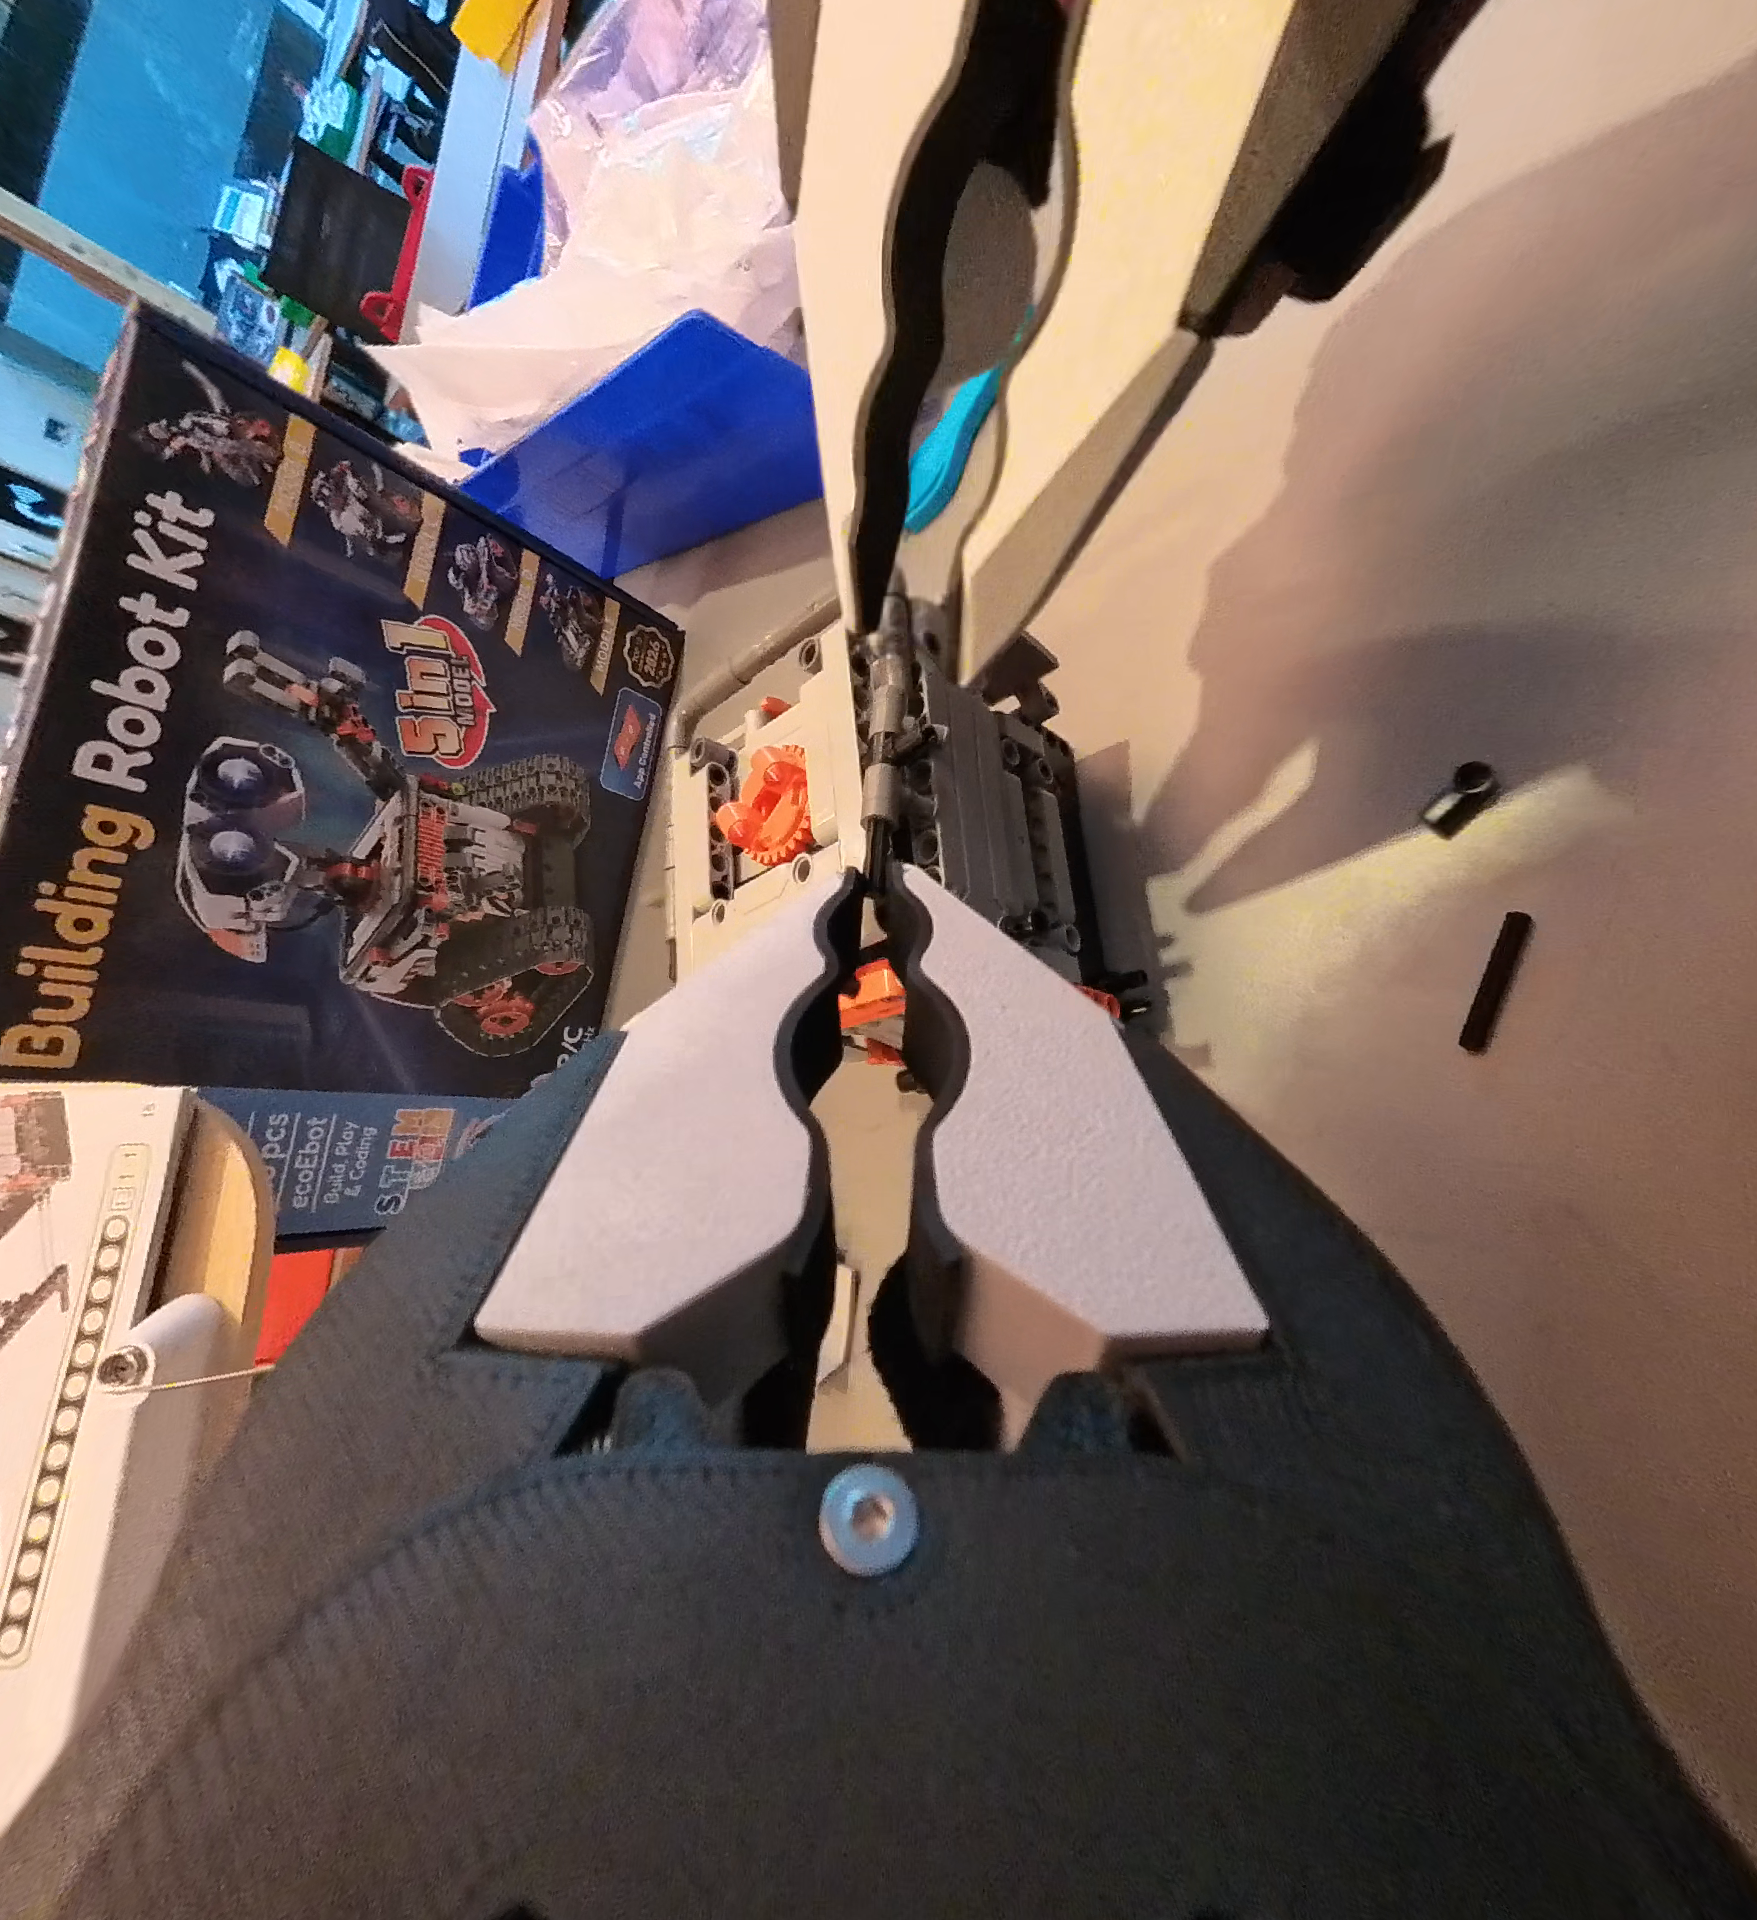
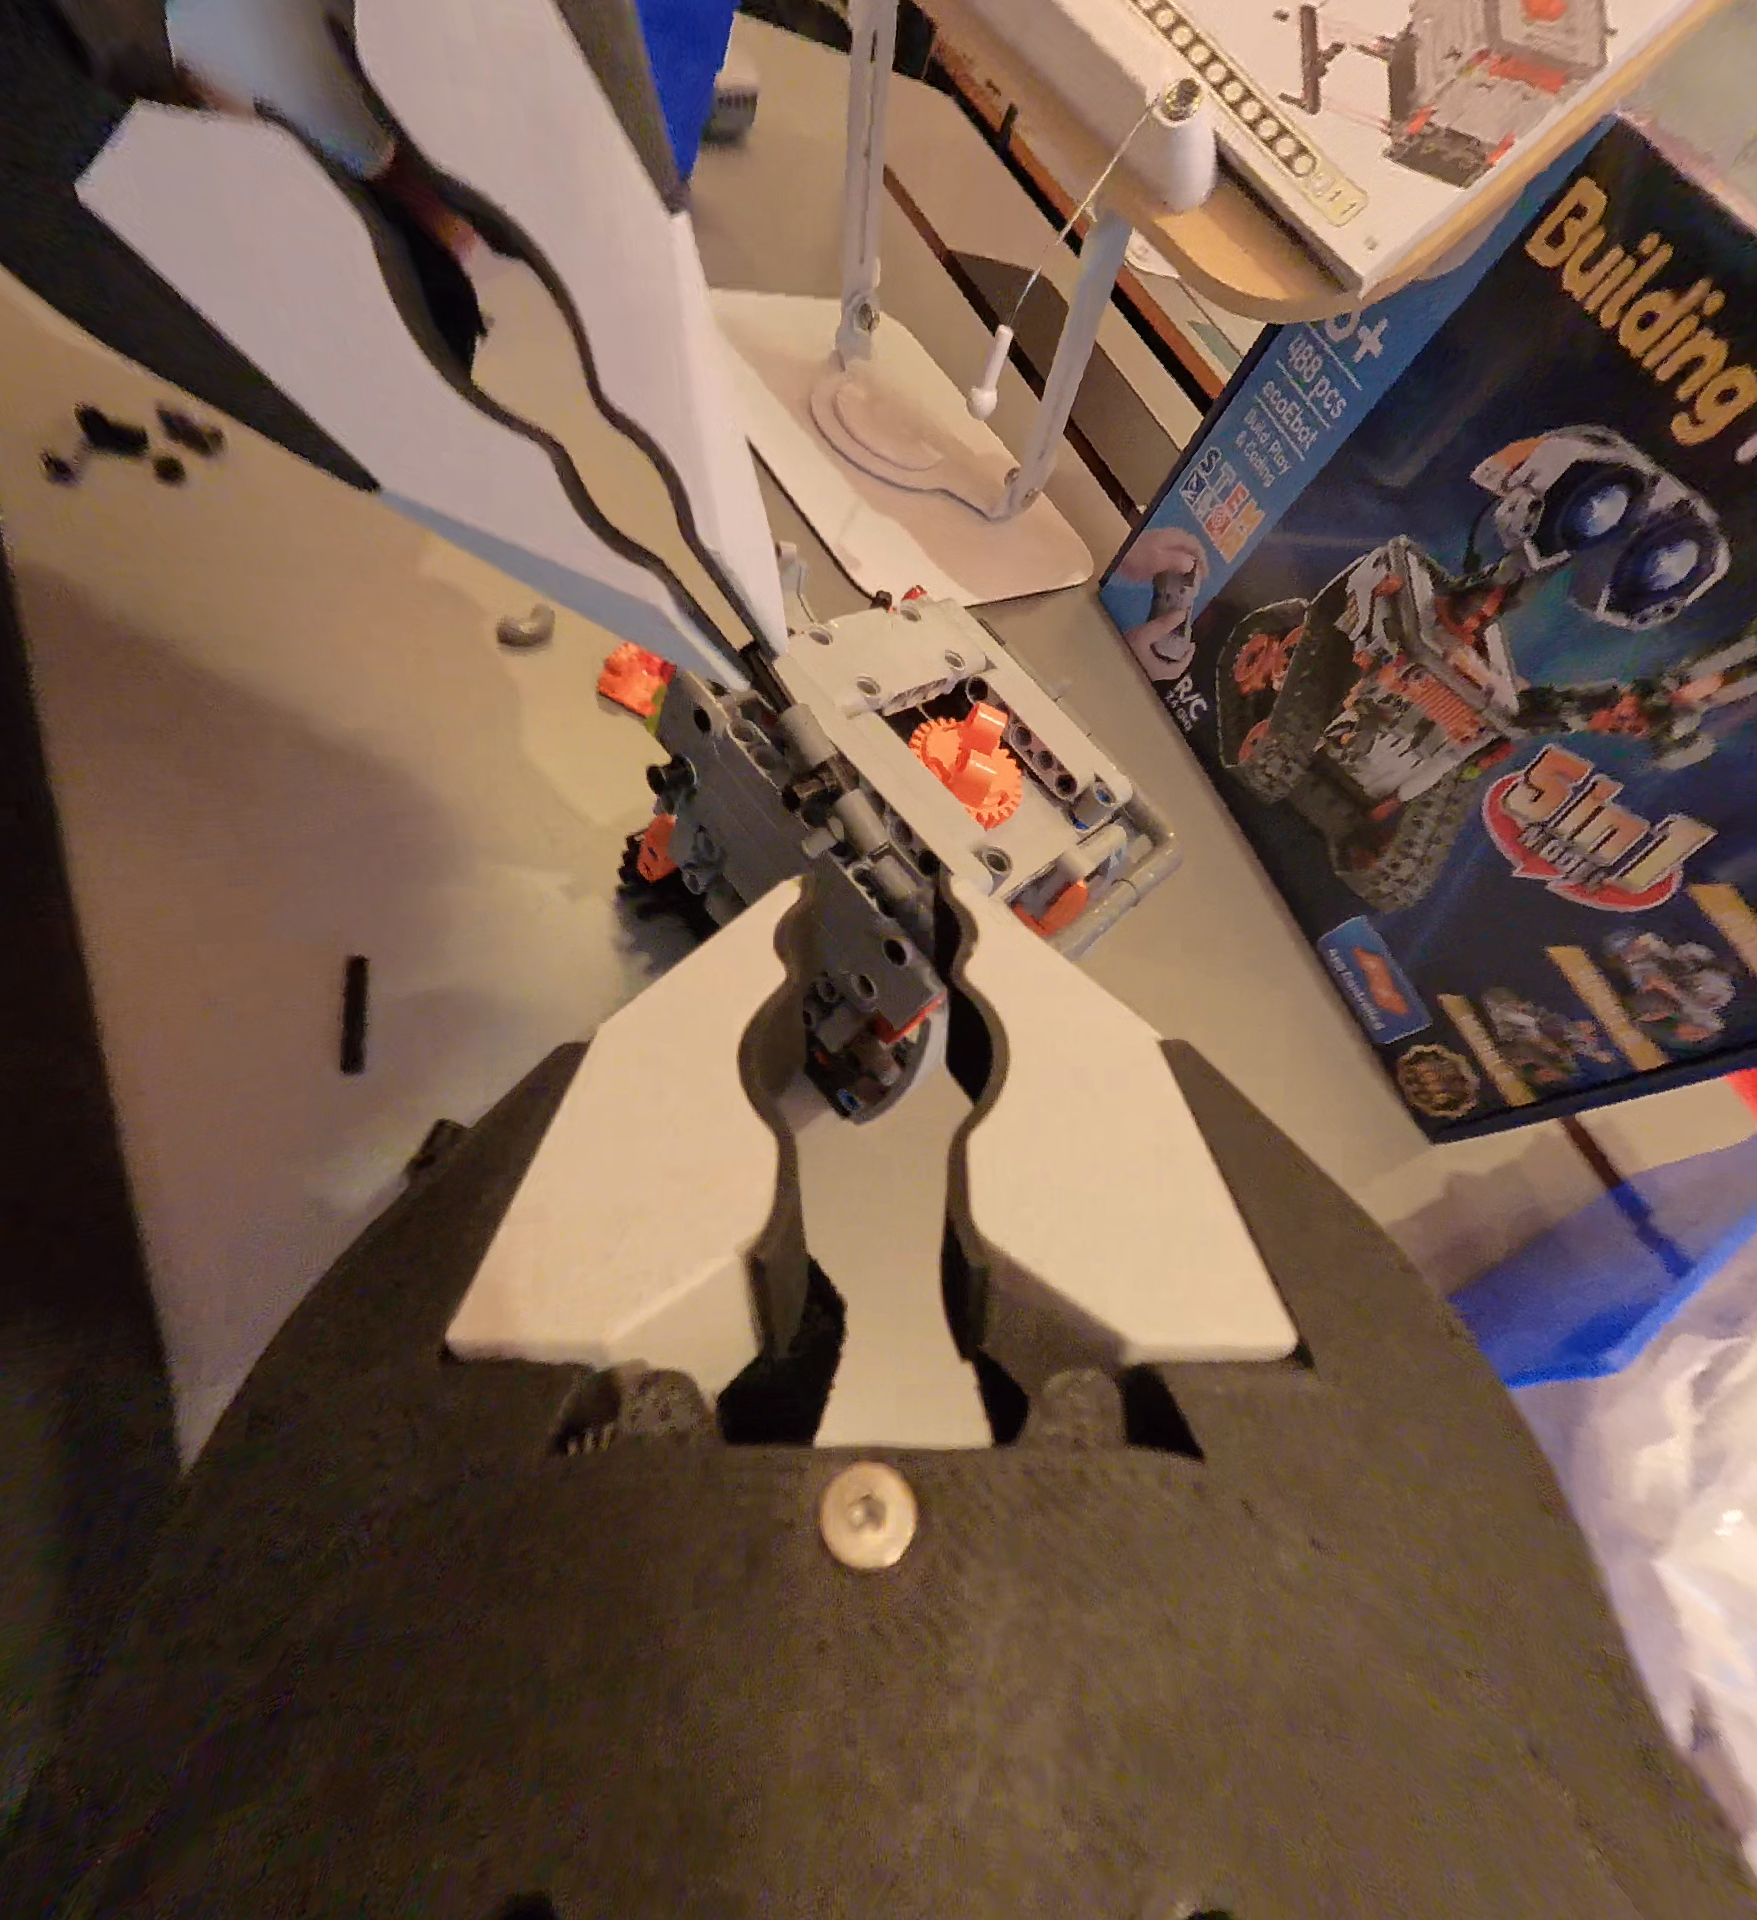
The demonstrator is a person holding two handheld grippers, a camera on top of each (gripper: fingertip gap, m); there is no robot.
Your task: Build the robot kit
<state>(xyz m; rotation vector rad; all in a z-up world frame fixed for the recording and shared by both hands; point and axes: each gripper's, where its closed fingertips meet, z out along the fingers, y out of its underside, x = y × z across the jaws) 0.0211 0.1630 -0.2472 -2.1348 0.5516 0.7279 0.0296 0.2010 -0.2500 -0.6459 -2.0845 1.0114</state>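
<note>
- A half-built brick model [image 2: 853, 790] of grey, white and orange parts stands on the pale table [image 2: 282, 790], between the two grippers.
- A thin black axle with grey sleeves [image 1: 882, 748] runs along the top edge of the model.
- The left gripper [image 1: 876, 881] has its fingertips closed together on the near end of that axle; in the right wrist view it reaches in from the upper left, its tips at the model's far end.
- The right gripper [image 2: 869, 914] is clamped on the grey beam block at the model's near end, its white fingers [image 2: 1061, 1122] touching either side of the block; in the left wrist view it comes down from above onto the axle's far end.
- An orange gear [image 2: 967, 764] sits in the model's white frame, just beside the axle.
- On the table to the side lie a short black rod [image 1: 1495, 982] and a small black connector [image 1: 1461, 798], apart from the model.
- A few more small black pieces [image 2: 126, 442] lie farther off; a small grey piece [image 2: 526, 623] lies near the left gripper's fingers.
- A dark kit box [image 2: 1539, 665] with a picture of a tracked robot stands just beside the model.
- A white stand [image 2: 947, 436] holds an instruction booklet [image 2: 1393, 73] behind the model.
- A blue bin [image 1: 666, 436] and clear plastic bags [image 1: 645, 177] lie beyond the box.
</note>
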